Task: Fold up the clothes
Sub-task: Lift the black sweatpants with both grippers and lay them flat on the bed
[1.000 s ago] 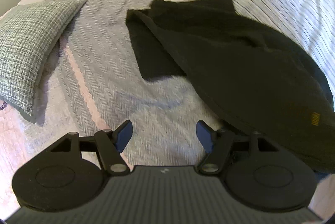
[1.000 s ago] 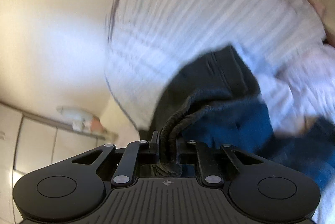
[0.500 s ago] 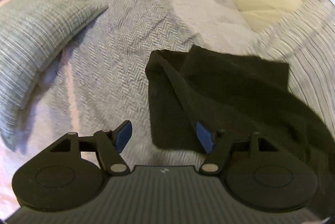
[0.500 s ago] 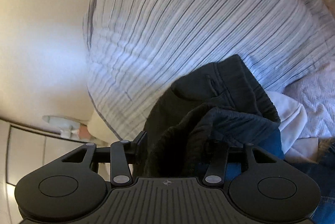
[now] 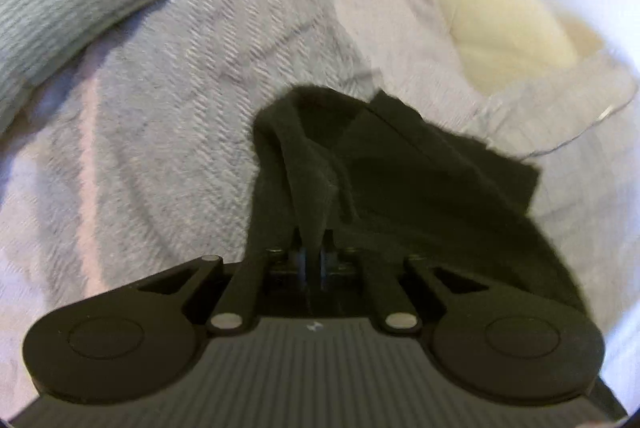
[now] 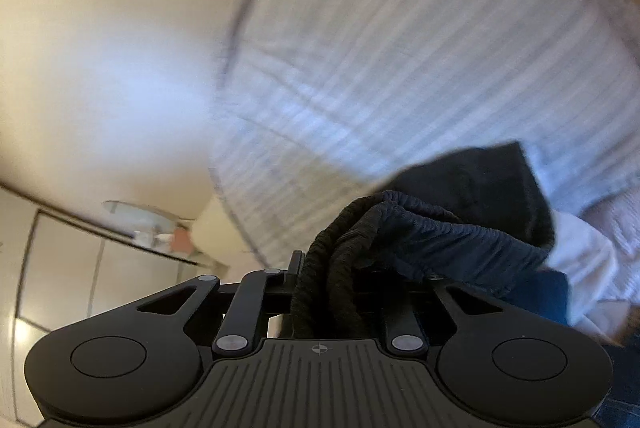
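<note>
Clearly the fold is only starting. The left gripper [image 5: 310, 252] is clamped tight on a pinched edge of the dark, soft knit garment [image 5: 400, 180], which drapes from it over the grey herringbone bedspread [image 5: 168, 116]. The right gripper [image 6: 332, 292] is closing on the garment's bunched elastic waistband [image 6: 400, 228], cloth between its jaws. No crease is laid yet; spreading, folding and smoothing are still ahead, I judge.
</note>
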Available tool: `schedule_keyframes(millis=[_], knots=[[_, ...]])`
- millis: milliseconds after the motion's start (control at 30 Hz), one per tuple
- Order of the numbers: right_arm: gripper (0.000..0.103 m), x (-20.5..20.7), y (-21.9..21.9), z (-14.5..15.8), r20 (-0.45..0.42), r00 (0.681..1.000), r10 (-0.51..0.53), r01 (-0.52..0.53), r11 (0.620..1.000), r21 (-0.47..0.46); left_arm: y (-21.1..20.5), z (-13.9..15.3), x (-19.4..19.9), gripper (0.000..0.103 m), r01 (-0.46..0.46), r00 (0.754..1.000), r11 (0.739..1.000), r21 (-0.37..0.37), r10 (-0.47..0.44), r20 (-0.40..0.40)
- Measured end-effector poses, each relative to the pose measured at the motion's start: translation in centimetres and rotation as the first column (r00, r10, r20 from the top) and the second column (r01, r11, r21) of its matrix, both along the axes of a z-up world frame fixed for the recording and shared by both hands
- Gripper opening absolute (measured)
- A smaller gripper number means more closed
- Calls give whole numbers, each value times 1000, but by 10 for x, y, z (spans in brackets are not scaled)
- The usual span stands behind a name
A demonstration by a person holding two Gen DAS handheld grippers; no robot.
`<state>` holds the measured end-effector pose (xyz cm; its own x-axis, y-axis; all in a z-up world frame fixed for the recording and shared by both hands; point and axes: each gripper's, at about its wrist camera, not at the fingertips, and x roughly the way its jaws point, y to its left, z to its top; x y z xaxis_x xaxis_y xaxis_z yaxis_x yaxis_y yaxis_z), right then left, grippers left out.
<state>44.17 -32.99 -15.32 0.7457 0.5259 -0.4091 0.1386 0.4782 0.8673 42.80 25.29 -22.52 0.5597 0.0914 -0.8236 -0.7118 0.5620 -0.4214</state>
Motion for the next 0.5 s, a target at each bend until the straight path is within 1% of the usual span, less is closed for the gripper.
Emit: schedule_keyframes(millis=[67,133,200,267,333,400,500], knots=[[13,1,10,23,72,997,42,-40,999,-25,5,22,-36,4,-21,999,1000,5,20,45],[13,0,24,50,167,981,98,-89,994,-61,7,50,-81,4,-43,995,999,24,41,90],[13,-1,42,77,261,952,157,-144,987,-68,10,78,-124,4,-80,989,996,49,73,132],[13,-4,66,105,352,909,223,-220,974,-49,14,112,-179,4,-143,975,987,75,127,184],[13,-13,98,136,438,846,305,-304,950,-75,17,142,-235,4,-218,955,971,98,191,226],[13,-24,132,165,515,768,381,-392,915,-94,18,174,-296,4,-294,932,946,139,251,260],[12,-52,194,208,594,629,501,-554,825,-110,17,219,-387,4,-401,897,890,217,334,288]])
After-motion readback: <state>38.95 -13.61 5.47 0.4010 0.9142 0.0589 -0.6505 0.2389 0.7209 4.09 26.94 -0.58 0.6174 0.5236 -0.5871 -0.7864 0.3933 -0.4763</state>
